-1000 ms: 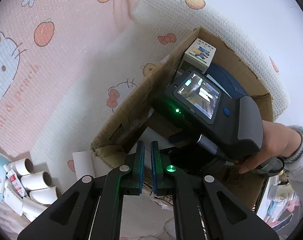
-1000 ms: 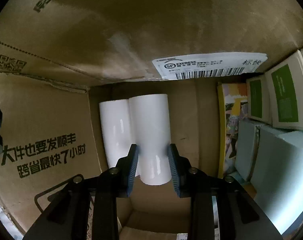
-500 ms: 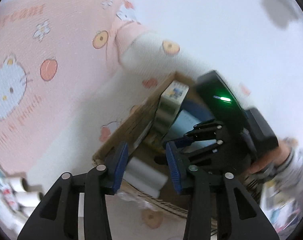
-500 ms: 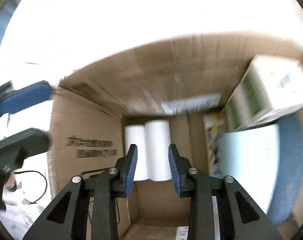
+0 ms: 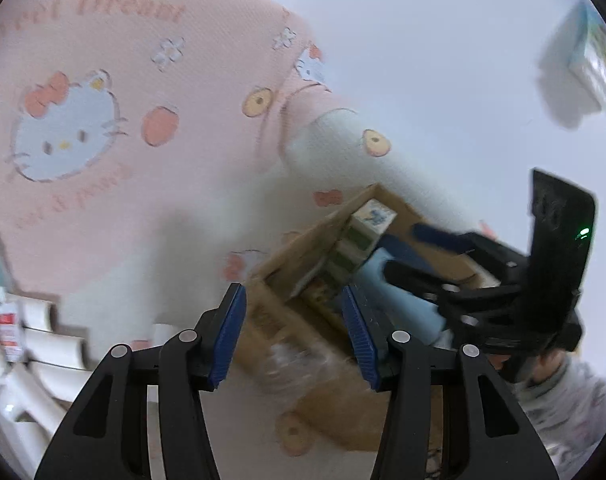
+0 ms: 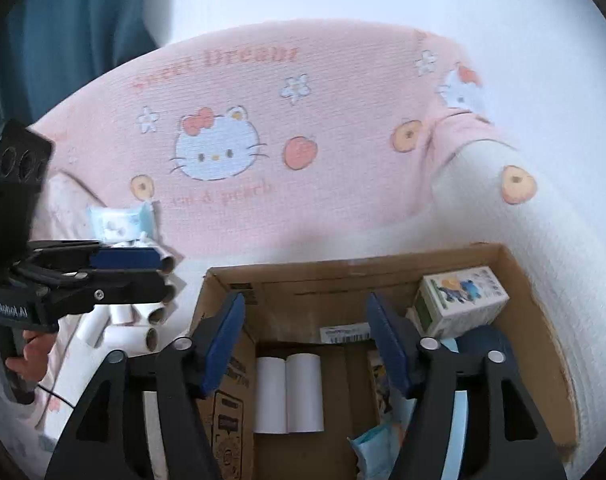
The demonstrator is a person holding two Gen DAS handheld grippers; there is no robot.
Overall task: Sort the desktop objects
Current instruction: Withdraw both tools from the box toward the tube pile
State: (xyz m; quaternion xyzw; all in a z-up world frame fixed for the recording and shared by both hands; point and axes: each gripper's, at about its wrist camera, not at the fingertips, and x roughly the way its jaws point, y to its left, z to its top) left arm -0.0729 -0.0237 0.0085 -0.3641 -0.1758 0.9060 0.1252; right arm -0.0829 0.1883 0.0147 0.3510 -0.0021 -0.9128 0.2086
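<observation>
Right gripper (image 6: 305, 340): held above the cardboard box (image 6: 531, 320), jaws spread wide, nothing gripped.
Left gripper (image 5: 293, 336): jaws parted, nothing gripped.
White rolls (image 6: 288, 394): two, laid side by side on the box floor.
Loose rolls (image 6: 121, 330): piled outside, left of the box.

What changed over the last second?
The right tool let go of a white roll and pulled up out of the box, jaws wider. The left tool opened from shut and swung away. Both rolls stay side by side in the box.
</observation>
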